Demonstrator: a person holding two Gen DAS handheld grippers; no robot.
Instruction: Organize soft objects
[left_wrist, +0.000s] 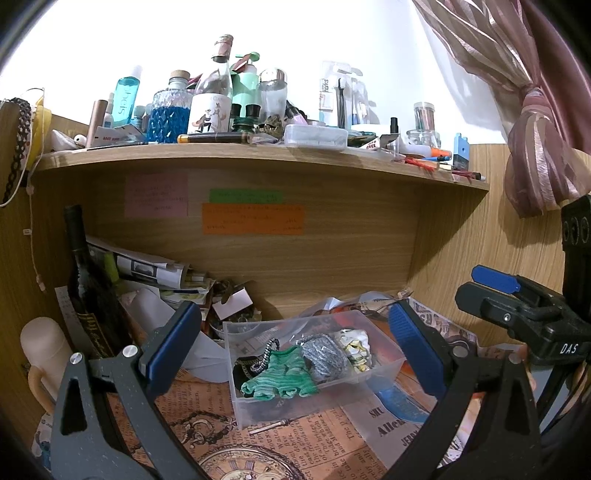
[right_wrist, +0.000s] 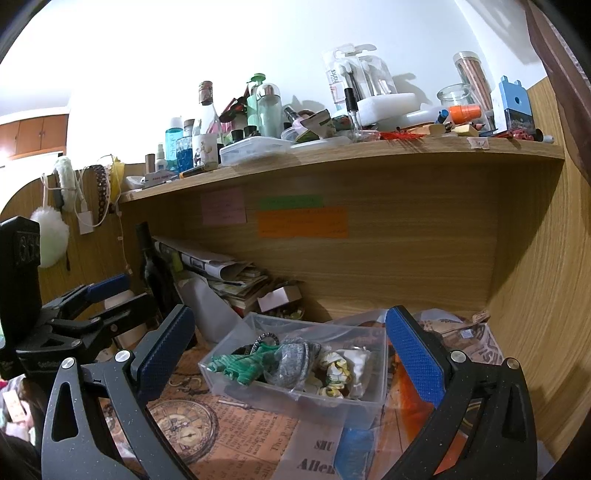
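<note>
While both grippers are held apart over the desk, contents are logged as follows.

Left gripper (left_wrist: 295, 347): jaws spread wide, nothing gripped; blue pads seen on either side of the bin in left wrist view. Right gripper (right_wrist: 291, 350): likewise released, empty, jaws framing the bin in its own view. Each gripper is also seen from the other's cam, at frame edge, off to the side of the bin.

Bin (left_wrist: 258, 400): clear plastic, set on the newsprint mat (left_wrist: 229, 435) under the shelf (left_wrist: 258, 157), approx. centre of desk. Soft items are held inside:
- green knit (left_wrist: 284, 376), striped, at front-left, partly draped over the bin's near edge.
- grey pouch (left_wrist: 327, 356), middle, touching the knit.
- scrunchie (left_wrist: 354, 349), white/yellow print, right end, beside the pouch.
- chain (left_wrist: 266, 356), black-and-silver, lying above the knit.

Other: dark bottle (left_wrist: 83, 273) upright at left; stacked papers (left_wrist: 147, 269) behind it, leaning; sticky notes (left_wrist: 253, 218) (pink, green, orange) stuck on back panel; text illegible. Shelf top is crowded w/ bottles, jars, misc. Curtain (left_wrist: 535, 110) is tied back at upper right. Small metal key-like item (left_wrist: 267, 427) lies on the mat just in front of the bin.
</note>
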